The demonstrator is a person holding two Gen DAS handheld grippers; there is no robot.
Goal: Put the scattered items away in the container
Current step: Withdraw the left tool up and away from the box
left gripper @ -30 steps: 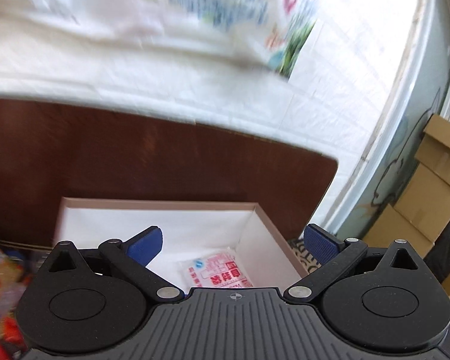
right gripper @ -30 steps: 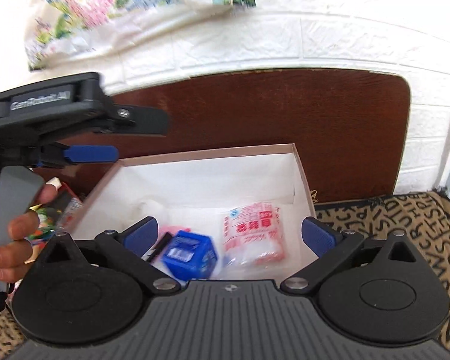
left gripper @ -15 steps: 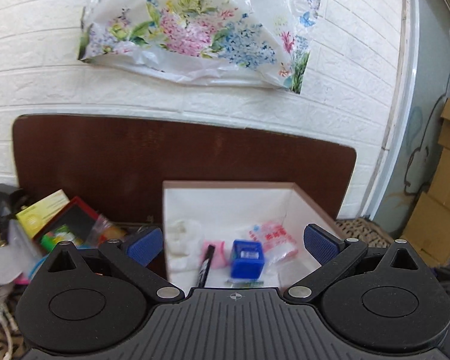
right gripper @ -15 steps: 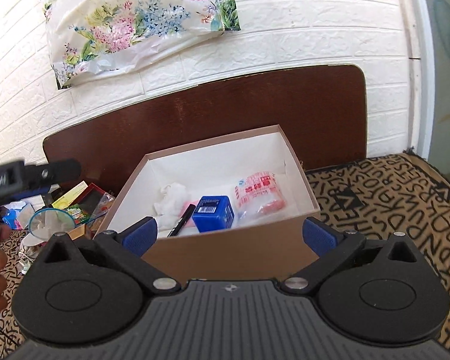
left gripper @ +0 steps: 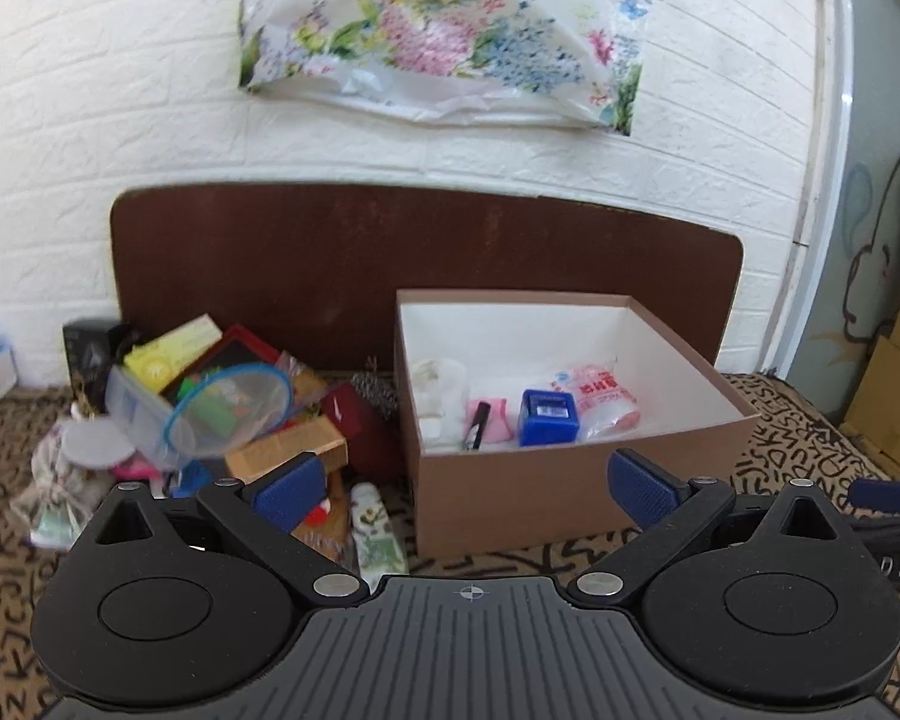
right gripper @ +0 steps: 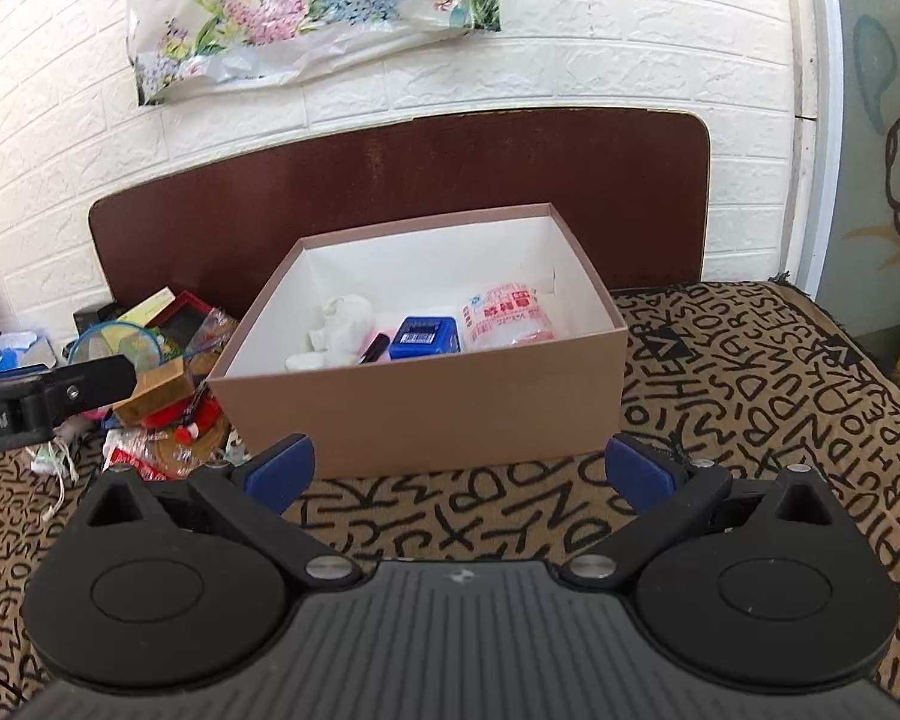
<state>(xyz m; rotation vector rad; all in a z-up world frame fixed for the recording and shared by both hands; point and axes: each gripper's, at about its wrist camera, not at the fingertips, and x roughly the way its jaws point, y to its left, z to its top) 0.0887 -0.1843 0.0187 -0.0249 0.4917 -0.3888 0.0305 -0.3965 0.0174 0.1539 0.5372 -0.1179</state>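
Both grippers pulled back from box [right gripper: 414, 396]; left gripper [left gripper: 462, 489] and right gripper [right gripper: 459, 474] fingers wide apart, empty. Clutter pile [left gripper: 210, 414] likely next.

box [right gripper: 426, 402]: pale brown outside, white inside
cube [right gripper: 424, 338] in the box: blue
packet [right gripper: 508, 315], at 3 o'clock of the cube: clear with red print
rug [right gripper: 750, 396]: tan with black letters
board [left gripper: 342, 264]: dark brown
wall [left gripper: 90, 120]: white brick pattern
bag [left gripper: 450, 36] at 12 o'clock: white with pink and blue flowers
gripper pads [right gripper: 279, 468]: blue
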